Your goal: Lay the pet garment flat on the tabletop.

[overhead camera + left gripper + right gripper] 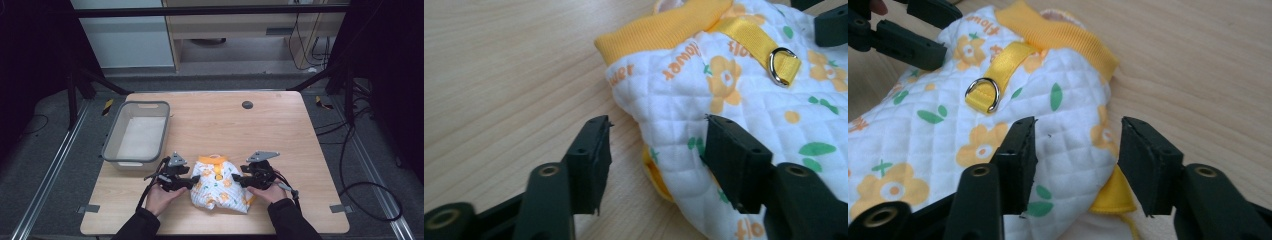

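Wooden table [280, 130] bears a quilted flower-print pet vest [220, 187], its edges between the parted jaws of the left gripper [194, 181] and right gripper [238, 180], unpinched.

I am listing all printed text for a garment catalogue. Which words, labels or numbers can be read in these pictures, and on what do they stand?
"flower": orange print, repeated on the white quilted pet vest; near the yellow collar it is cut to "ower", elsewhere to "flo".
In the right gripper view the same word by the collar is partly cut off.
No brand label, number or sign is readable on the grey basin or the table.
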